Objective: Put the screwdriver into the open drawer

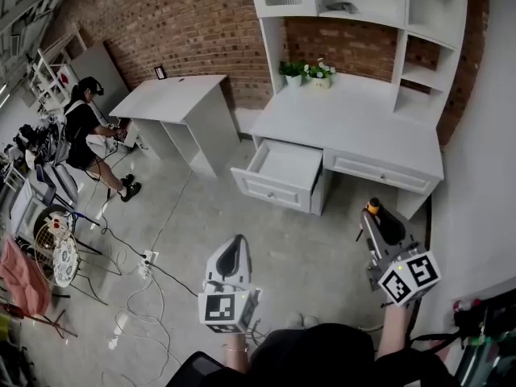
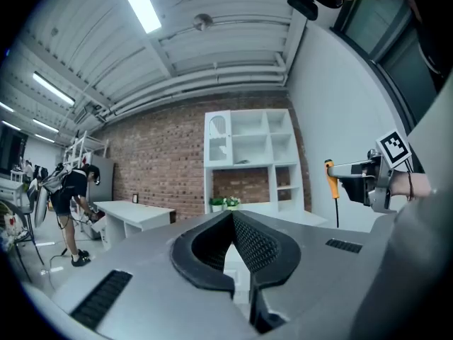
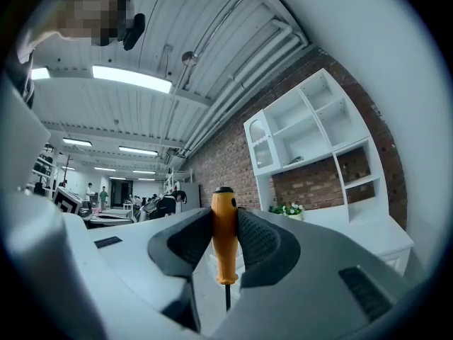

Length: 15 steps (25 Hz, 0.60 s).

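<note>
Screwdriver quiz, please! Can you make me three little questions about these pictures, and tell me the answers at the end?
1. True or false: the drawer under the white desk is pulled open.
2. Pick one. Which claw holds the screwdriver? A: left. B: right. C: neither.
3. Fill the gap: the screwdriver's handle is coloured ____.

Key
1. True. It sticks out from the desk front.
2. B. The right claw grips the handle, with the metal shaft pointing down.
3. Orange.
</note>
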Each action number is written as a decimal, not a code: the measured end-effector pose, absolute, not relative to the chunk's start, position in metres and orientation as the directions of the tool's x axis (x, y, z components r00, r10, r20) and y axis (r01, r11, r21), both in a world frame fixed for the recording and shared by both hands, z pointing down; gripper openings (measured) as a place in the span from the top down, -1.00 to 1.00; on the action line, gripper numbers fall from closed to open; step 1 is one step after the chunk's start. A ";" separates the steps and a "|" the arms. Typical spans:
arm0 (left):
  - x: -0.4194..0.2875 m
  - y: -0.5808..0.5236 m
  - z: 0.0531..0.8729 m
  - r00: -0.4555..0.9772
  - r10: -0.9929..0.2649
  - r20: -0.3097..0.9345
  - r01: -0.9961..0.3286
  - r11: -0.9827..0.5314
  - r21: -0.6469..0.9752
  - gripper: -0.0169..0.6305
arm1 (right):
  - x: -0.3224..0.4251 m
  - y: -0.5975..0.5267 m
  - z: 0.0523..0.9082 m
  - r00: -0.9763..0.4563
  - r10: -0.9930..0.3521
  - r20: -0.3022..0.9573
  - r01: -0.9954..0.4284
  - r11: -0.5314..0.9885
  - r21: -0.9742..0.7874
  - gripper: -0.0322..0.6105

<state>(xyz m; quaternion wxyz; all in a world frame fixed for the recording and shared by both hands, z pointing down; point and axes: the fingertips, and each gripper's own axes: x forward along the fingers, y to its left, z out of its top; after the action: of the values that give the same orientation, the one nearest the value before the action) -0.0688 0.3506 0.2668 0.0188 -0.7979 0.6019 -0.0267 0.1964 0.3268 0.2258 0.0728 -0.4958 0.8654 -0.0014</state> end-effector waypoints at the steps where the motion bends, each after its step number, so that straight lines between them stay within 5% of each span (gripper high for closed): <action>1: -0.067 0.350 0.268 0.275 -0.961 0.025 -0.959 -0.276 -0.070 0.92 | 0.199 0.326 0.226 -0.497 -0.859 -0.124 -0.858 0.508 -0.076 0.55; 15: -0.053 0.342 0.285 0.255 -0.963 0.081 -0.962 -0.262 -0.080 0.92 | 0.198 0.303 0.232 -0.531 -0.838 -0.121 -0.833 0.543 -0.103 0.54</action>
<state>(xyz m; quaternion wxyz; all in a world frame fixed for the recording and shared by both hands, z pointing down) -0.0531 0.3420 0.2853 0.0073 -0.7923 0.6075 -0.0564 0.1985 0.3030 0.2315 0.0781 -0.4776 0.8749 -0.0165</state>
